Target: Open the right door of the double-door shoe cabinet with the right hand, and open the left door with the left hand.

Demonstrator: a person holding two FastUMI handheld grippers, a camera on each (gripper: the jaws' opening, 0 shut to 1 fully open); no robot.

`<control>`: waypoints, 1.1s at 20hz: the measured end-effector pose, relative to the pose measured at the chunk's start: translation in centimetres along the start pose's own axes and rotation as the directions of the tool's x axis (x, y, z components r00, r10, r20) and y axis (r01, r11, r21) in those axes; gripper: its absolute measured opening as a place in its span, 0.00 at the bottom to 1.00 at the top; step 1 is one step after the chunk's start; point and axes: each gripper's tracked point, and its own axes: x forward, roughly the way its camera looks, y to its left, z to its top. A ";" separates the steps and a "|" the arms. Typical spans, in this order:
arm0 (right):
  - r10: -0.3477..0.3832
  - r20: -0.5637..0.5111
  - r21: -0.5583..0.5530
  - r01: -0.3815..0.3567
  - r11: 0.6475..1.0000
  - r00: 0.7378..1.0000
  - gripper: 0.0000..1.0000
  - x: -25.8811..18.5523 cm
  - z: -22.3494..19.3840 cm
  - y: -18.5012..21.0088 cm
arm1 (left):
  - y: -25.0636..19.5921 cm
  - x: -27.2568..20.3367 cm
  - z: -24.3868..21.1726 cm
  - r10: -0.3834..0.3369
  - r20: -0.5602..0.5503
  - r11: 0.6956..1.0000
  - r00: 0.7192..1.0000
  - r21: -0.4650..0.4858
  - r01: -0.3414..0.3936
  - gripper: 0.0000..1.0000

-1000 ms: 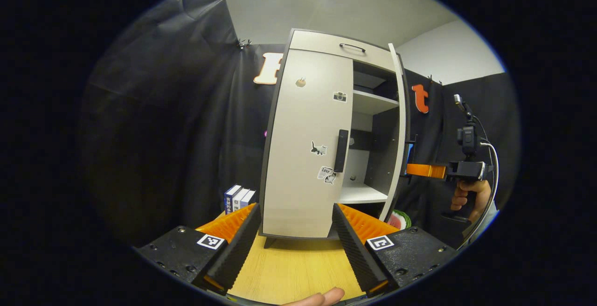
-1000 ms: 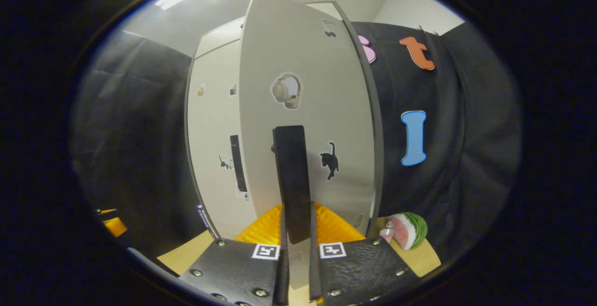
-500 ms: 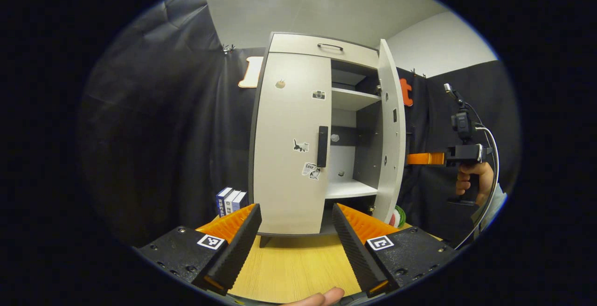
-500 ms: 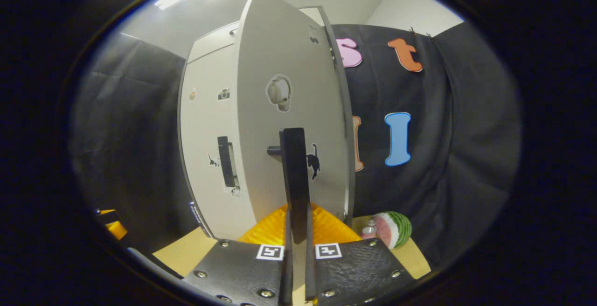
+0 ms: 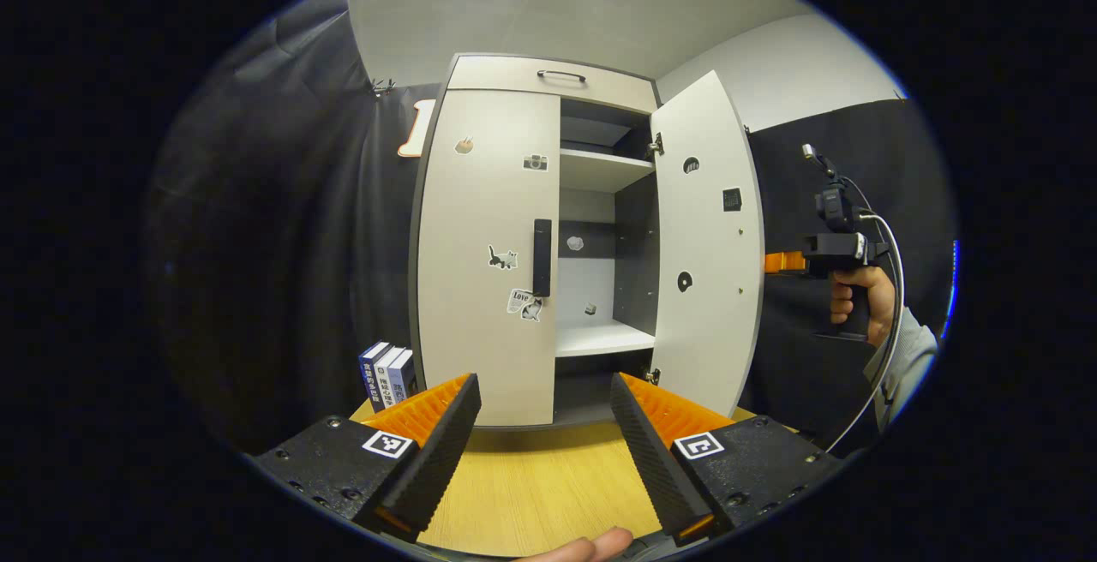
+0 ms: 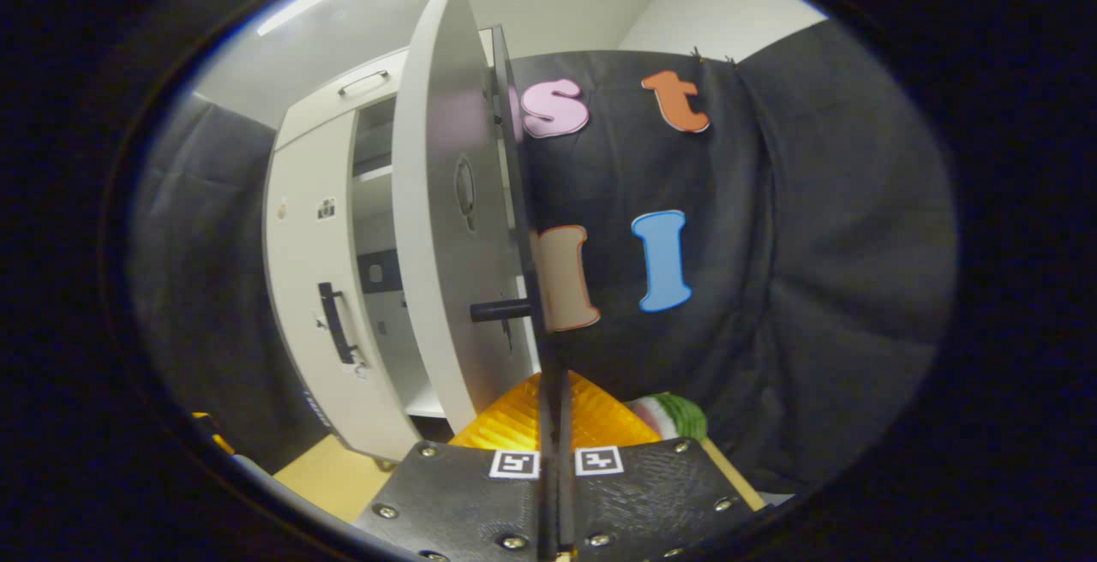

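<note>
The shoe cabinet's left door is closed, its black handle upright at its right edge. The right door is swung wide, baring the inner shelves. My left gripper is open, low over the table, short of the cabinet's front and touching nothing. In the right gripper view the right door is seen nearly edge-on, and my right gripper is shut on its thin black handle. From the left gripper view the right gripper reaches behind the open door, held by a hand.
The cabinet stands on a wooden table. A few books stand against its left side. A watermelon toy lies behind the open door. A drawer with a handle tops the cabinet. Black cloth walls close in all around.
The right door has swung from roughly square-on to wide open, my right gripper going round with its handle. The left gripper stays open; the cabinet sits further left in its view.
</note>
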 end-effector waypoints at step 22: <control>-0.032 0.062 -0.093 0.037 0.995 0.998 0.99 -19.1 -14.3 -2.9 | 2.1 27.6 6.9 0.110 0.043 0.993 0.993 0.036 -0.111 0.95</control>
